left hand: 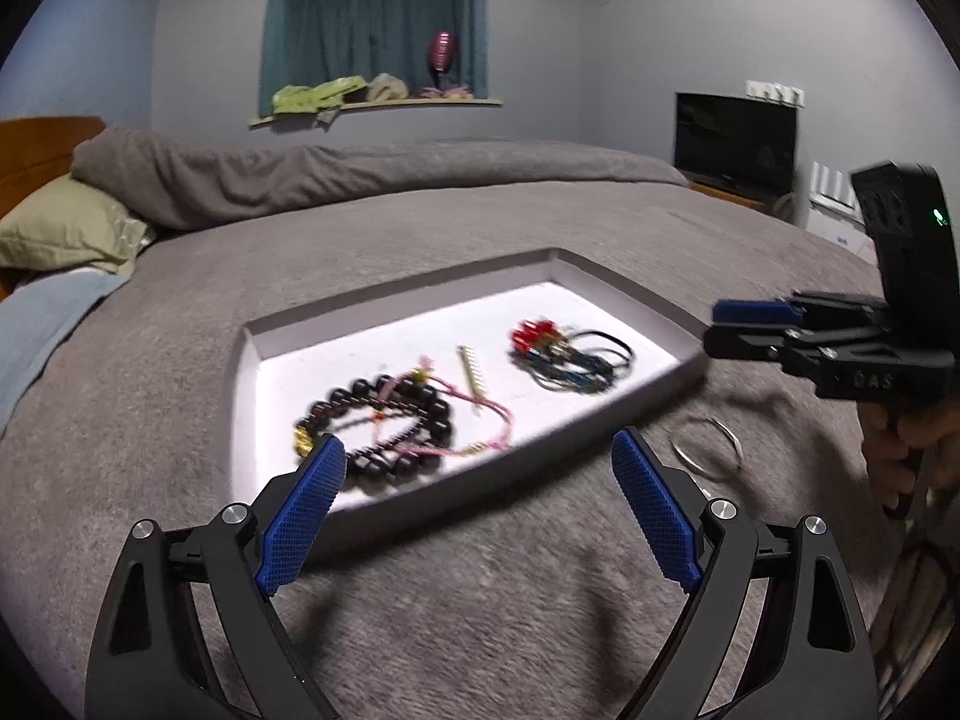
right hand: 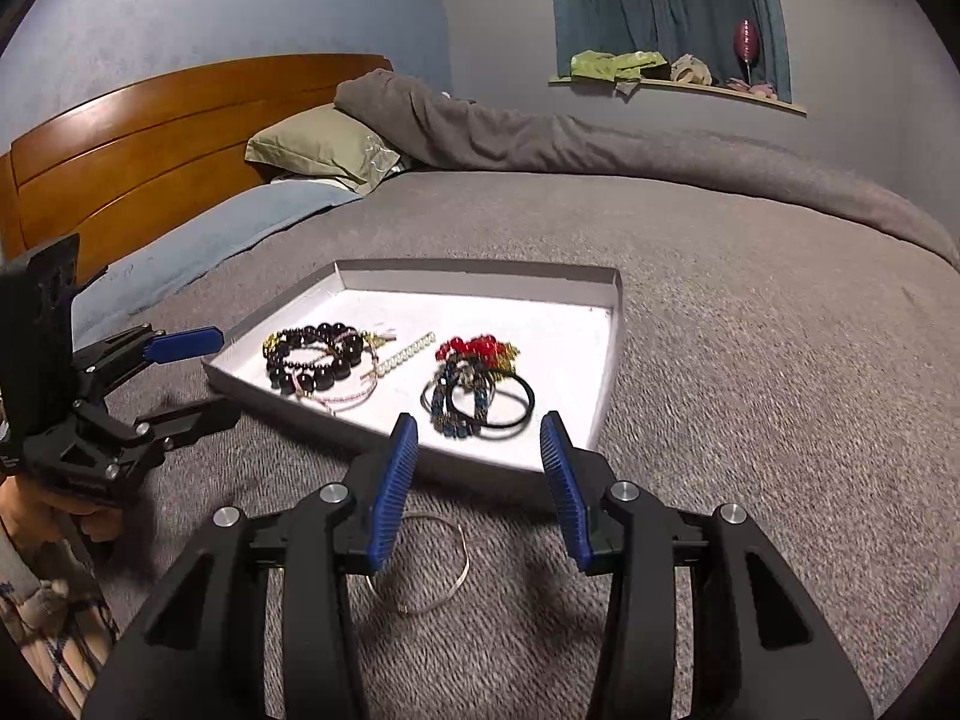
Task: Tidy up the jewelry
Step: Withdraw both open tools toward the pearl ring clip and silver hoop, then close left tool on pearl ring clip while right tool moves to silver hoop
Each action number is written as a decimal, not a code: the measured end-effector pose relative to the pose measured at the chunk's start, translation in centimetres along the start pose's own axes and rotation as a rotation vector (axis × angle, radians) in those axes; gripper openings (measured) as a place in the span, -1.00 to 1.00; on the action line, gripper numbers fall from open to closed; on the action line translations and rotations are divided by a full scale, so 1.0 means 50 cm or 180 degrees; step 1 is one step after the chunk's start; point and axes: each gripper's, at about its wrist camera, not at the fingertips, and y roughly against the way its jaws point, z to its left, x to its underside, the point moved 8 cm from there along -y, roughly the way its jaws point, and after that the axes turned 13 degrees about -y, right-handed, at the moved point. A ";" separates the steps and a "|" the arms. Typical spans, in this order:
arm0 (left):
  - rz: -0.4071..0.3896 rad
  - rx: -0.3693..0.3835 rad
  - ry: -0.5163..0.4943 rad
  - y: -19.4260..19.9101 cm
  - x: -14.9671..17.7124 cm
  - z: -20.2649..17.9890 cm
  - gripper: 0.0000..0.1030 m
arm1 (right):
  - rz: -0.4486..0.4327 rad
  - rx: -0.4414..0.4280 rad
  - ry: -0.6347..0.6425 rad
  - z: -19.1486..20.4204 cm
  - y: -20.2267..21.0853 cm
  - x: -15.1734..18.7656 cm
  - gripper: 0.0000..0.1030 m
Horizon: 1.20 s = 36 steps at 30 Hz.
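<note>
Silver bangle (right hand: 420, 564) lies on the grey blanket (right hand: 750, 390) just outside the white tray (right hand: 600, 420), the only piece unsorted. My right gripper (right hand: 480, 468) hangs over it, jaws half apart, empty; my left gripper (left hand: 480, 480) is wide, empty.

My bed (right hand: 720, 312) takes up most of the room, grey blanket (left hand: 420, 180) bunched along the far side, wooden headboard (right hand: 150, 138) with a green pillow (right hand: 324, 144). Walls are pale bluish, teal curtain (left hand: 372, 18) over the window ledge, dark TV (left hand: 735, 141) in the corner.
</note>
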 end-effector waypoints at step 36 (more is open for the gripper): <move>0.0431 0.0509 -0.0669 -0.061 0.040 -0.178 -0.02 | 0.0423 0.0025 0.0193 -0.005 -0.001 0.098 -0.13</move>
